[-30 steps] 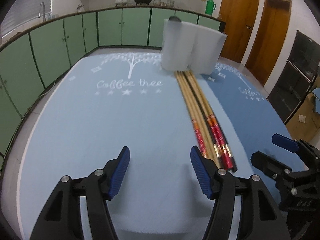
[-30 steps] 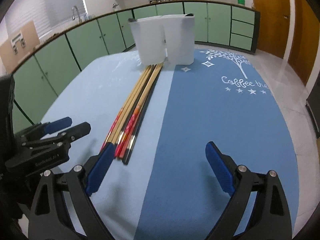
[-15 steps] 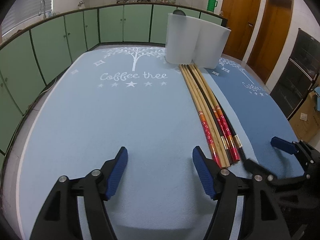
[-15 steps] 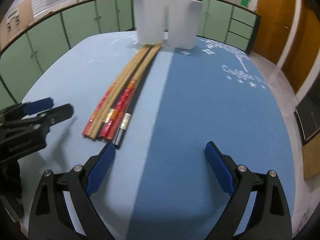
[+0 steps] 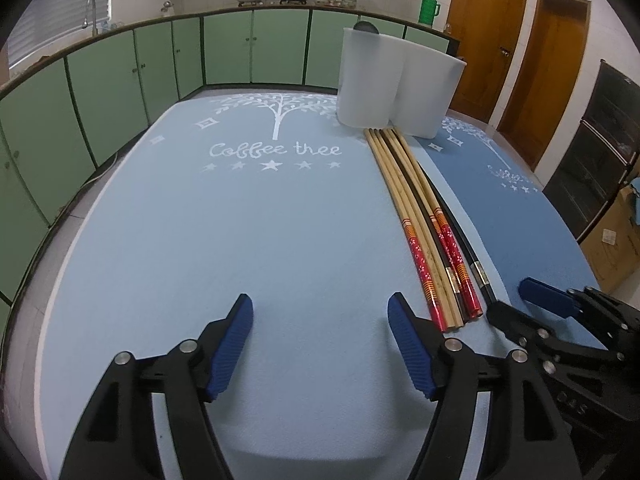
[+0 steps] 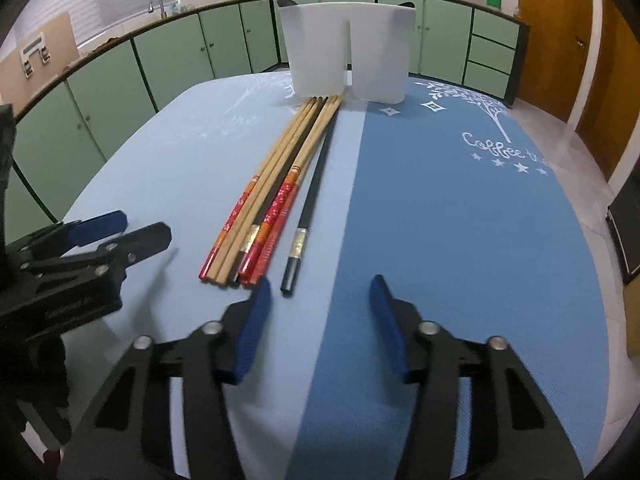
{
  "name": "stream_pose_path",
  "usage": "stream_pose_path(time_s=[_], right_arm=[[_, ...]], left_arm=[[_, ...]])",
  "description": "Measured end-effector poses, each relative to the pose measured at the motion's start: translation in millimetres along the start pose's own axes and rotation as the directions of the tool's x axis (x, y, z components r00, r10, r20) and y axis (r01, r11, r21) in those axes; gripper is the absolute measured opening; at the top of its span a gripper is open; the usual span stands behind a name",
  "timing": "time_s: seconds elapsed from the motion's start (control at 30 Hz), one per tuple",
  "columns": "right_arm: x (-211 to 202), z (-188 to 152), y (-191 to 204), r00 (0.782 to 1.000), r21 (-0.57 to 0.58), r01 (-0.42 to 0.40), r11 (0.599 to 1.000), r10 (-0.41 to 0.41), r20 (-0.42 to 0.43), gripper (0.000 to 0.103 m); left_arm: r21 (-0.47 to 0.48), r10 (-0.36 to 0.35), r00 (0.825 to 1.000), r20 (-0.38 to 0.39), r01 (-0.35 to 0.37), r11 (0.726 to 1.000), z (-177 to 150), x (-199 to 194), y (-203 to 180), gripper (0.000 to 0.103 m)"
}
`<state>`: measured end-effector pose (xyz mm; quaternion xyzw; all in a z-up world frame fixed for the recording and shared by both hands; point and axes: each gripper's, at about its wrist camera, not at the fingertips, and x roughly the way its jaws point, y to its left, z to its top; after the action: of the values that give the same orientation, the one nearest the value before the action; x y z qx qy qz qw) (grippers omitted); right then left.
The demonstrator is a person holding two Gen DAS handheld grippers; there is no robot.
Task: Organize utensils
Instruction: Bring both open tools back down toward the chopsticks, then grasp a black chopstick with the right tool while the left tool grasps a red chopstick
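The table [image 5: 200, 264] is covered by a light blue mat printed "Coffee tree" and, to its right, a darker blue mat [image 6: 460, 240]. At the far end of the table stands a white two-compartment holder [image 6: 346, 64], upright, its compartments side by side. A bundle of chopsticks [image 6: 276, 188] lies flat on the light mat, running lengthwise from just in front of the holder toward the cameras; the pieces are packed side by side, tan wood with red patterned ends, and one black chopstick [image 6: 310, 204] with a silver band lies slightly apart on the right, beside the seam between the mats. The left hand-held gripper [image 5: 320, 344] hovers over bare mat to the left of the chopsticks' near ends, jaws spread wide and holding nothing. The right hand-held gripper [image 6: 320, 320] sits just behind the near ends, also parted and empty, its left pad close to the red tips.
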<state>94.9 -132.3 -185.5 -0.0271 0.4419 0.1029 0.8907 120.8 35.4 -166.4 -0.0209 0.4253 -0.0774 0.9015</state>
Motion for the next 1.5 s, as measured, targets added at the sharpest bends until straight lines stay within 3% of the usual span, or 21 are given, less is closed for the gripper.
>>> stream_pose_path(time_s=[0.13, 0.2, 0.5, 0.9, 1.2, 1.4, 1.5], right_arm=[[3, 1, 5, 1.000, -0.014, -0.016, 1.000, 0.016, 0.003, 0.014], [2, -1, 5, 1.000, -0.018, -0.025, 1.000, 0.025, 0.006, 0.007], [-6, -5, -22, 1.000, 0.041, 0.006, 0.999, -0.007, 0.014, 0.006], [-5, -7, -28, 1.000, 0.053, -0.004, 0.999, 0.003, 0.018, 0.006], [-8, -9, -28, 1.000, 0.057, -0.004, 0.998, 0.003, 0.019, 0.006], [-7, -10, -29, 1.000, 0.059, -0.010, 0.998, 0.008, 0.021, 0.007], [-6, -9, -29, 1.000, 0.065, -0.018, 0.998, 0.017, 0.020, 0.008]], left_arm=[[0.005, -0.002, 1.000, -0.003, 0.002, 1.000, 0, 1, -1, 0.070], [0.007, -0.008, 1.000, -0.005, 0.008, 1.000, 0, 1, -3, 0.070], [0.051, -0.064, 0.998, -0.017, 0.065, 0.997, -3, 0, -28, 0.073], [0.122, -0.002, 0.999, -0.037, 0.006, 0.993, -5, 8, -43, 0.080], [0.073, 0.044, 0.999, -0.030, -0.042, 0.996, -2, 7, -21, 0.080], [0.076, 0.040, 0.999, -0.032, -0.038, 0.996, -2, 8, -25, 0.078], [0.064, 0.045, 0.999, -0.028, -0.043, 0.997, 0, 9, -25, 0.071]])
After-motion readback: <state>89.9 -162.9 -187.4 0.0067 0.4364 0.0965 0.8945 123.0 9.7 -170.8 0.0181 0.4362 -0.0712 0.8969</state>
